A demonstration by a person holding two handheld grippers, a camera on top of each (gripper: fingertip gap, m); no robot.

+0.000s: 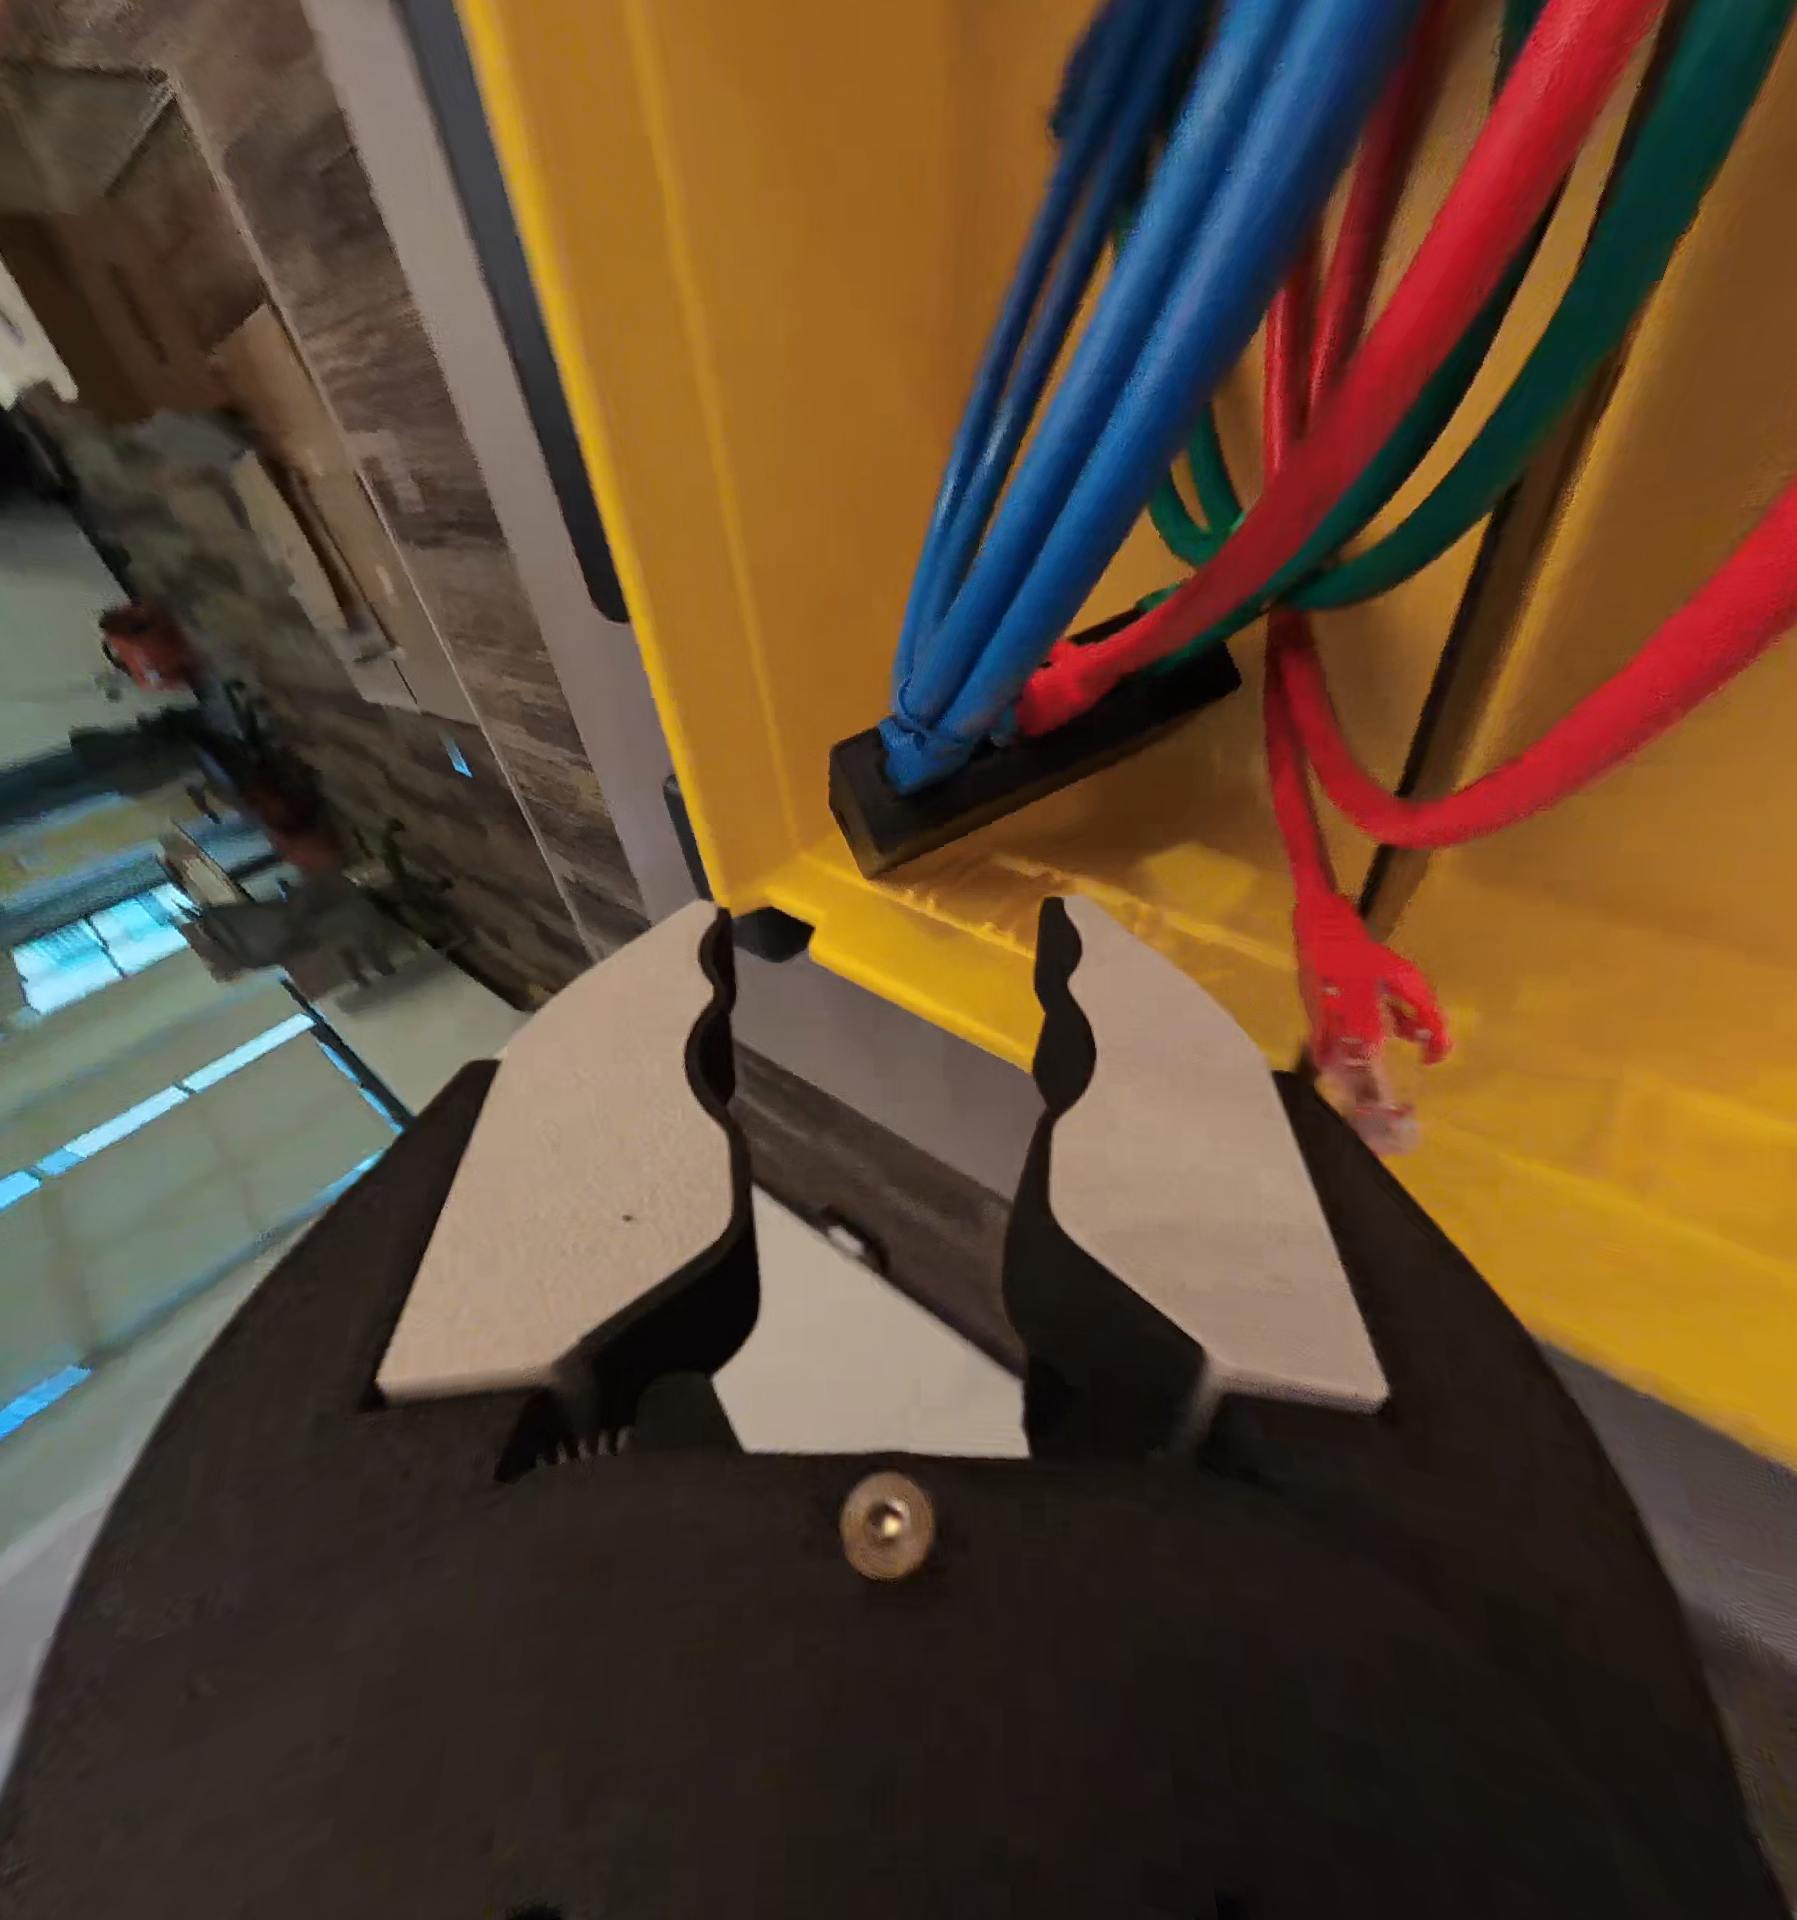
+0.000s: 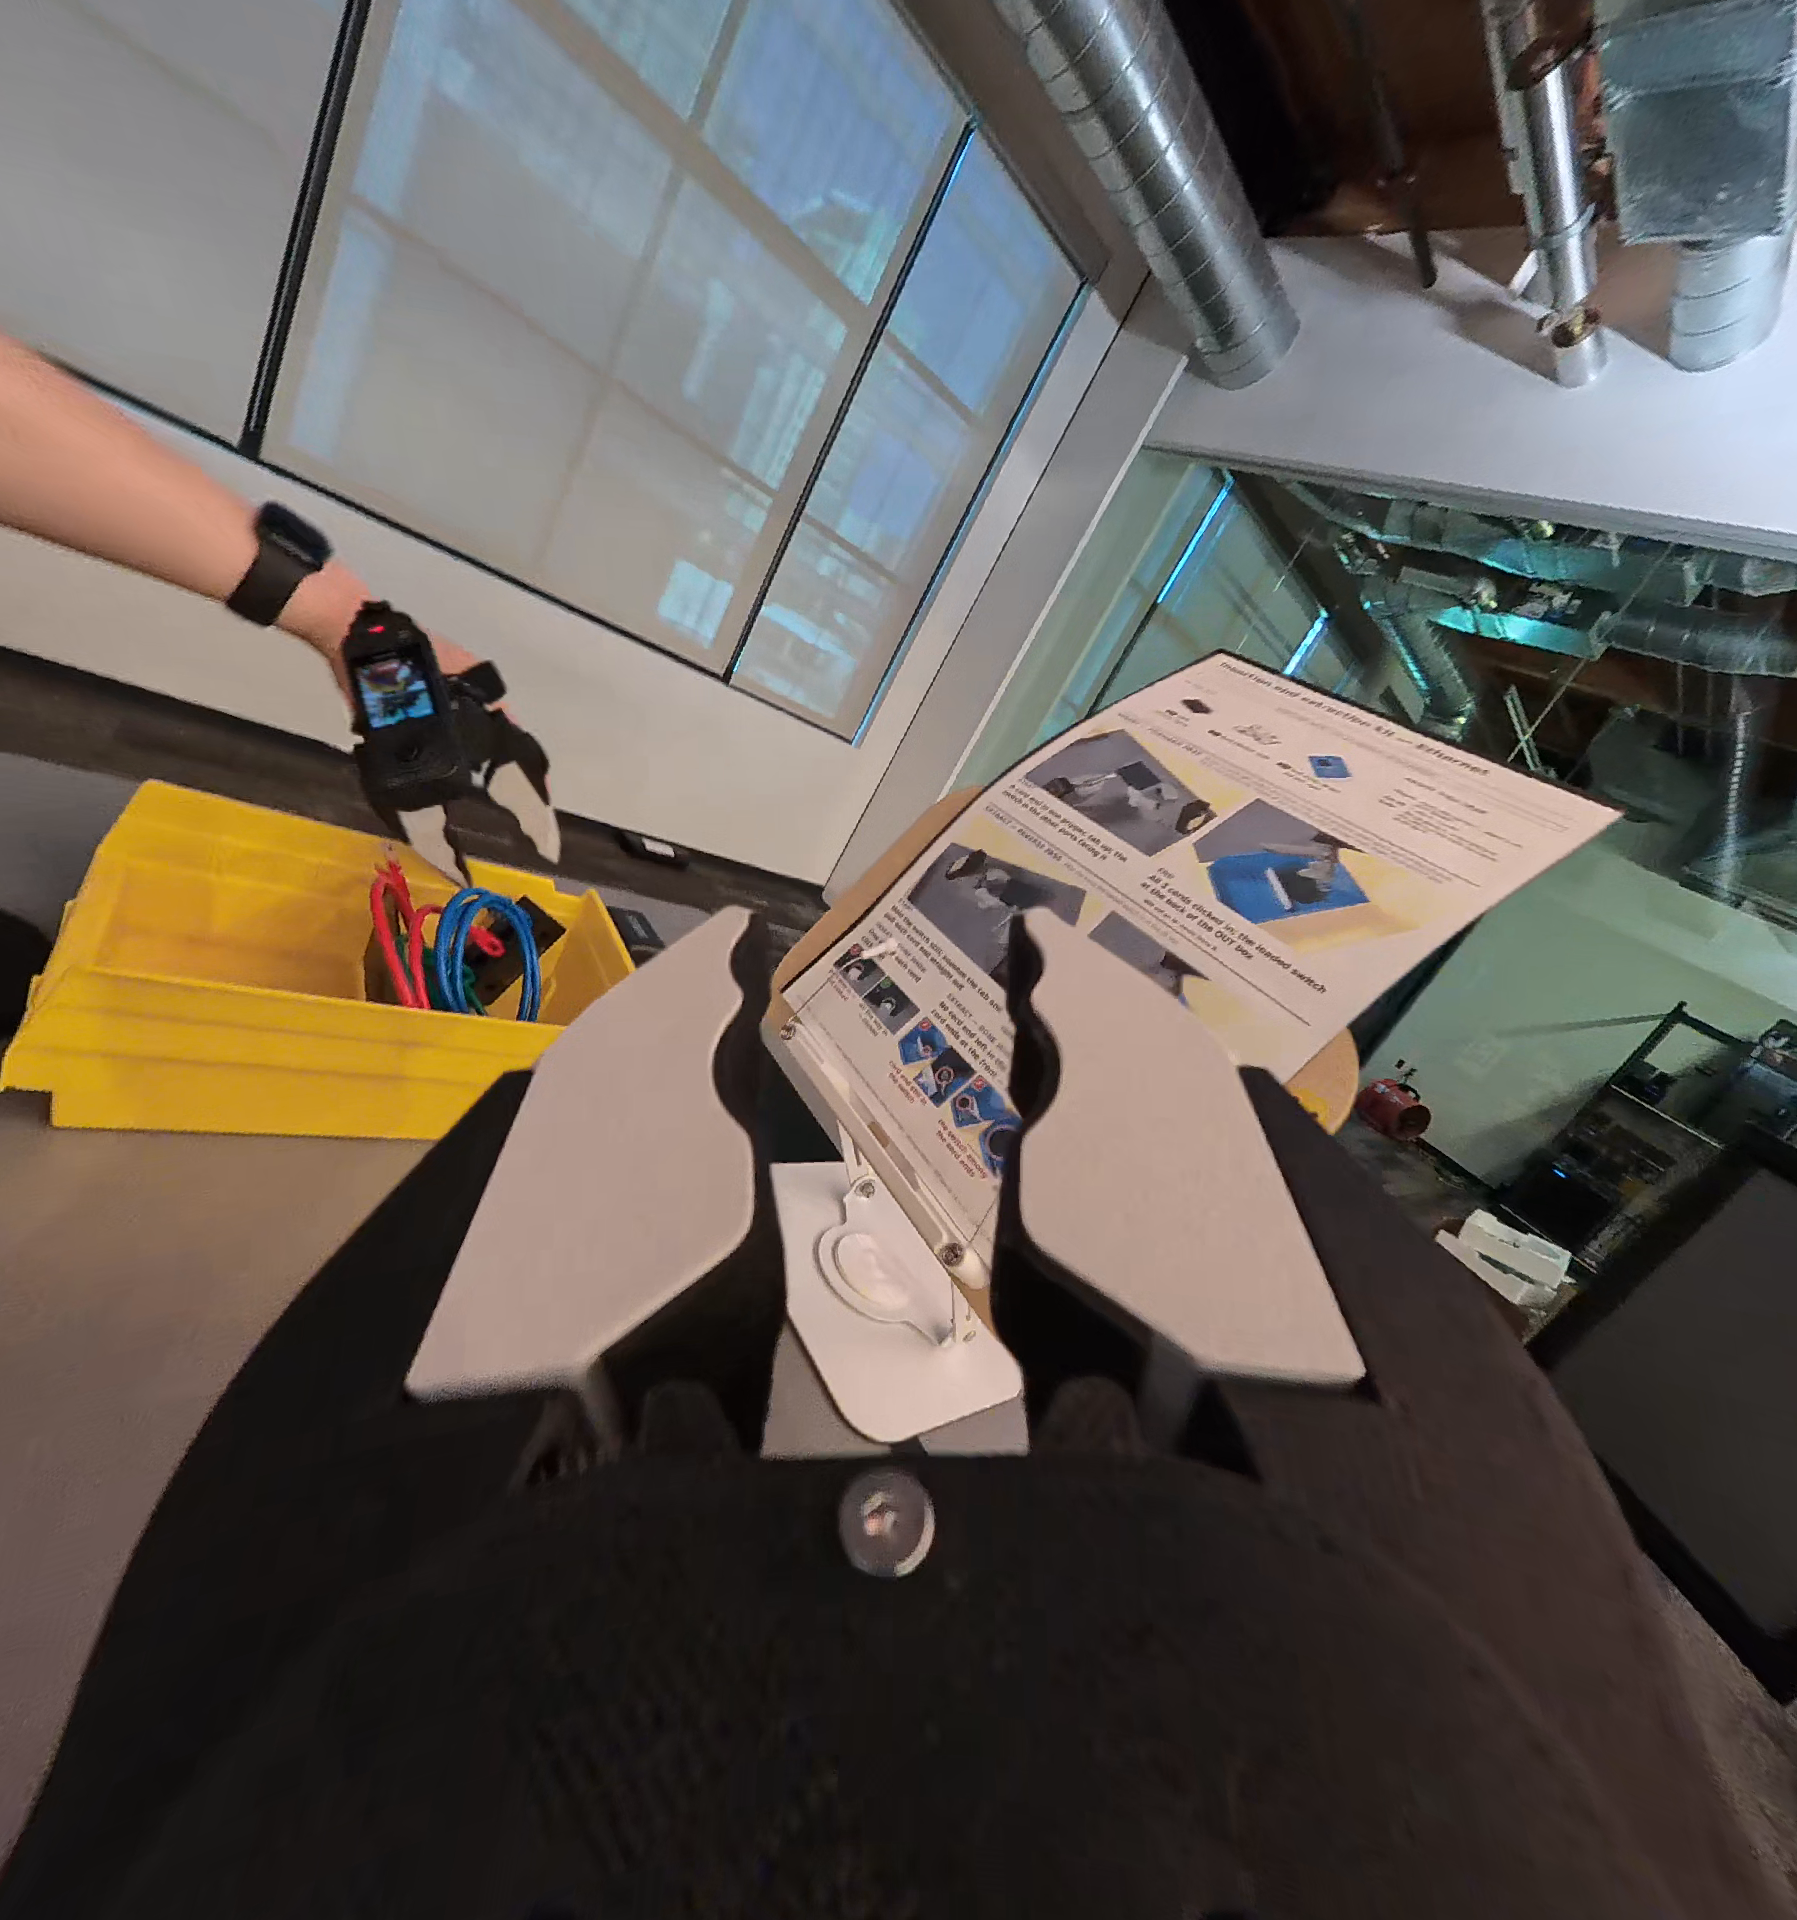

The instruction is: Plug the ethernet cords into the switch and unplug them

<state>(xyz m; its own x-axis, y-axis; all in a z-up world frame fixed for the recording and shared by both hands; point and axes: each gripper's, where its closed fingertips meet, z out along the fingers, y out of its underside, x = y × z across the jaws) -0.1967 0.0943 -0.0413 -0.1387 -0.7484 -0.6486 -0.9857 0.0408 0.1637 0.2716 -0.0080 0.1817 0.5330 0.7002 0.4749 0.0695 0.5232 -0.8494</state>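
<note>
A black switch [image 1: 1029, 758] lies inside a yellow bin [image 1: 821, 416]. Blue cords [image 1: 1081, 447] and one red cord [image 1: 1341, 416] are plugged into it; green cords [image 1: 1600, 364] run behind. Another red cord's plug [image 1: 1356, 1008] hangs loose at the bin's edge. My left gripper [image 1: 883, 925] is open and empty, just outside the bin's corner, short of the switch. In the right wrist view it [image 2: 504, 847] hovers over the bin [image 2: 250, 1029] and the cords [image 2: 458, 956]. My right gripper [image 2: 878, 935] is open and empty, away from the bin.
An instruction sheet on a white stand [image 2: 1185, 904] stands straight ahead of the right gripper on the grey table [image 2: 146, 1299]. A person's arm with a black watch [image 2: 276, 566] holds the left gripper. A dark panel [image 2: 1725, 1403] is at the right. One gripper's finger ends stand about 55 cm off the other's.
</note>
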